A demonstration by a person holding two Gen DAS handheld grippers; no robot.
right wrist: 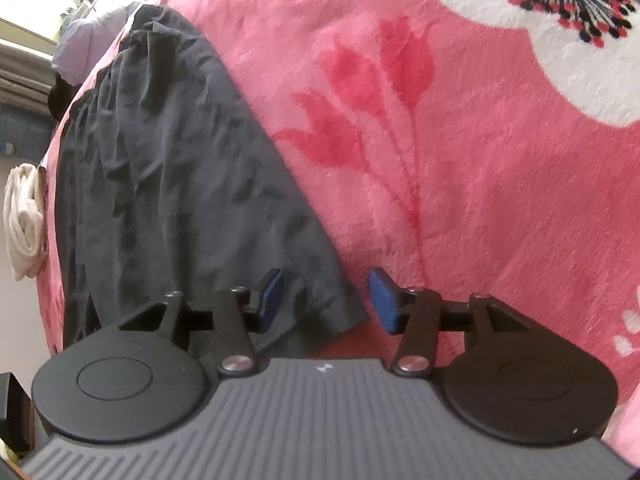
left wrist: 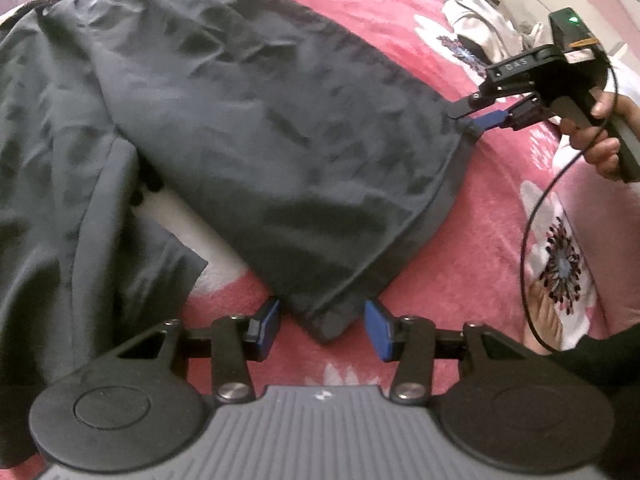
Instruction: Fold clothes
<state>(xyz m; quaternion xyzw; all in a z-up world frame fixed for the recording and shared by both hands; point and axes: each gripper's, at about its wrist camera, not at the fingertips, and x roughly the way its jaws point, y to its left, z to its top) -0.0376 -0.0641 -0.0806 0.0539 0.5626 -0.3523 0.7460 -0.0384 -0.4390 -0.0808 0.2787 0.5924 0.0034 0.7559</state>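
A dark grey garment (left wrist: 248, 120) lies wrinkled on a pink floral blanket (left wrist: 472, 248), partly doubled over itself. One hem corner (left wrist: 326, 322) sits between the blue pads of my left gripper (left wrist: 323, 326), which is open around it. At the far right a hand holds my right gripper (left wrist: 470, 120) at the hem's other corner. In the right wrist view that gripper (right wrist: 327, 302) is open, with a corner of the garment (right wrist: 160, 184) lying between its pads (right wrist: 384, 304).
Pale clothes (left wrist: 476, 28) are piled at the blanket's far right. A black cable (left wrist: 528, 232) loops down from the right gripper, past a bare foot (left wrist: 544, 312). A white cloth (right wrist: 24, 216) and a lilac one (right wrist: 88, 40) lie beyond the garment.
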